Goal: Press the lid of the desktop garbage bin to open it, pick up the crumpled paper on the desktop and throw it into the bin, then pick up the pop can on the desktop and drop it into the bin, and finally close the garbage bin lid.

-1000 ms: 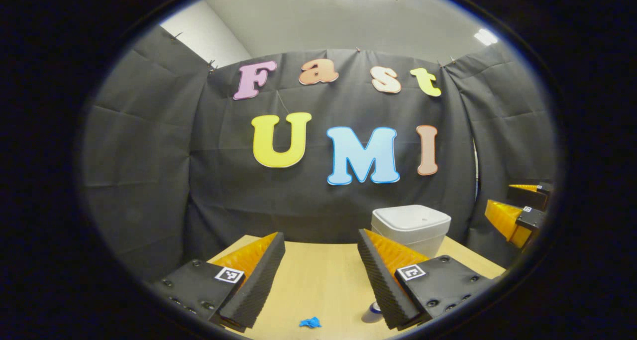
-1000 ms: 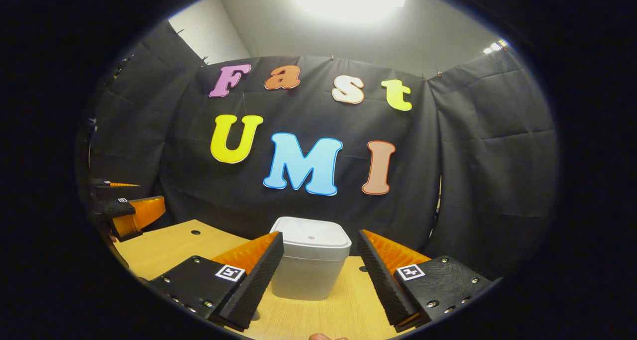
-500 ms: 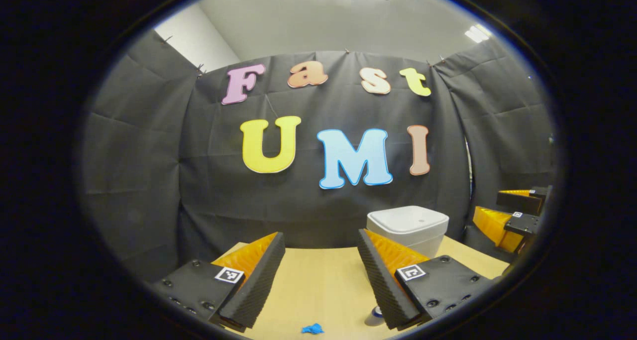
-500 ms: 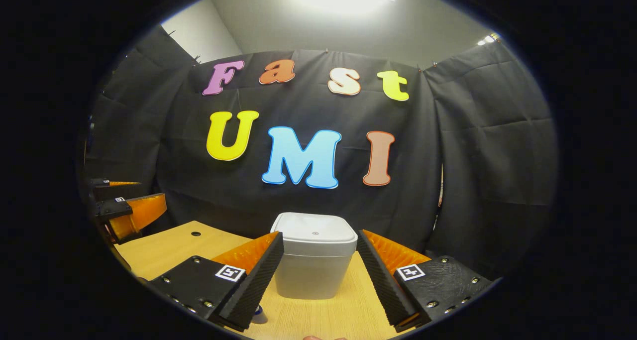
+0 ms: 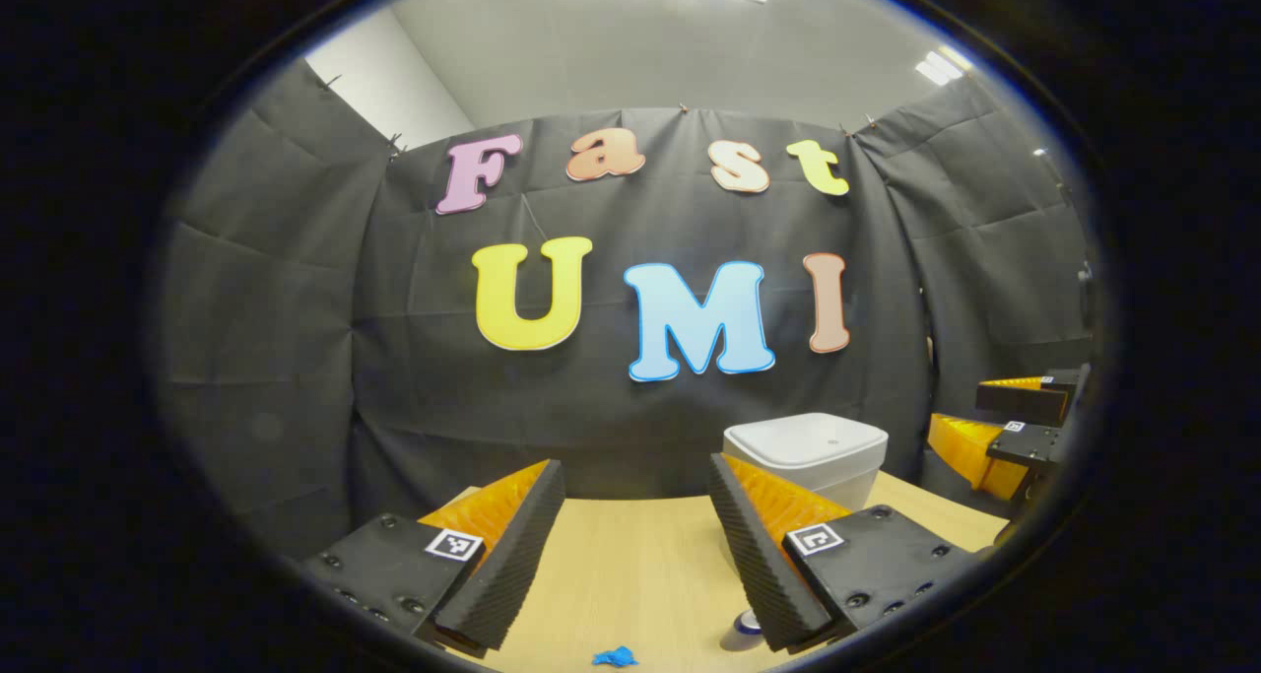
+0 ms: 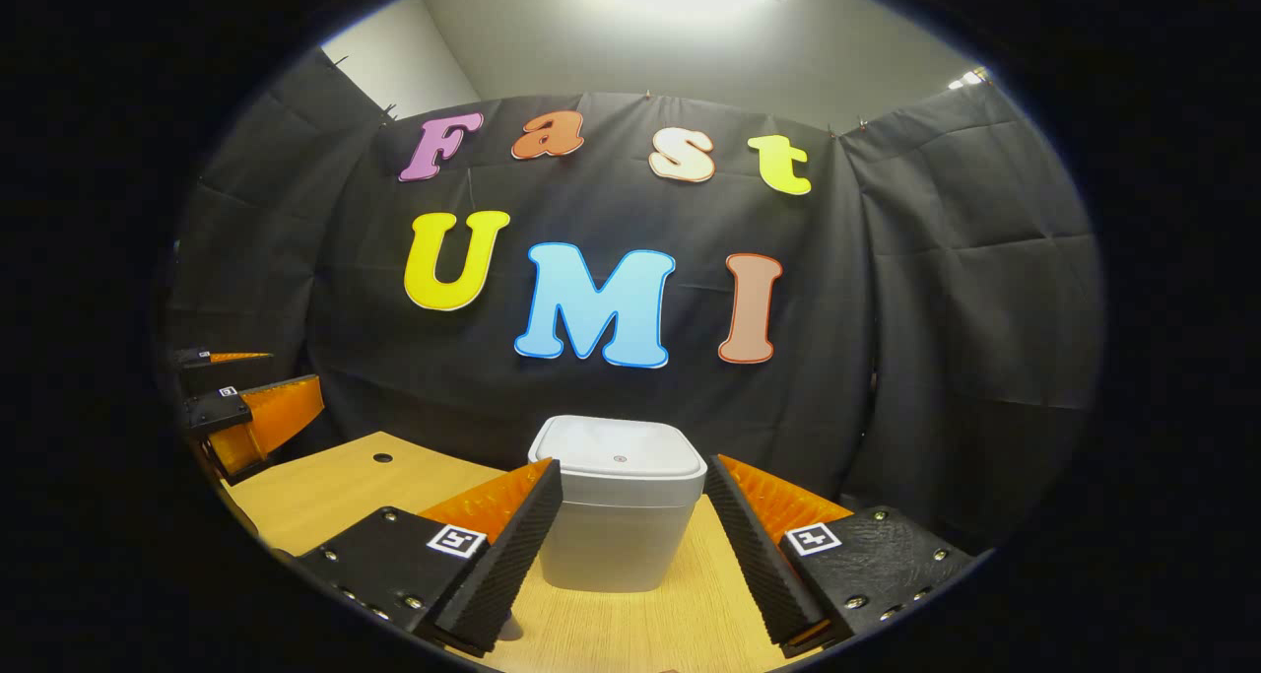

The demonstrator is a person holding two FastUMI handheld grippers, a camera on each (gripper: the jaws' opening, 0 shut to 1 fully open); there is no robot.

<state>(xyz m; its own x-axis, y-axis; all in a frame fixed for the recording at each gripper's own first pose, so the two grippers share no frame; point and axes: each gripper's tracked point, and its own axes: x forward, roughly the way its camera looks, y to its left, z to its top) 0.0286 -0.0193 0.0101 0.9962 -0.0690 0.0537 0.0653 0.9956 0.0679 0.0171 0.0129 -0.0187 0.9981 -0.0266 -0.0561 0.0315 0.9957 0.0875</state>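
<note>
Both our grippers raised, fingers spread

Our left gripper [image 5: 635, 545] is level, its fingers wide apart and gripping nothing. Our right gripper [image 6: 630, 545] is likewise wide apart and unladen; off to the side, each gripper's view catches the other.

The left gripper view looks low across the light wooden table [image 5: 630, 565] toward the black cloth back wall [image 5: 414, 358], with the white lidded plastic bin [image 5: 806, 451] right of centre. The right gripper view faces the same wall, nearer the bin [image 6: 619, 505], which sits centred. Both views share table [image 6: 325, 491], bin and wall [image 6: 887, 308].
</note>
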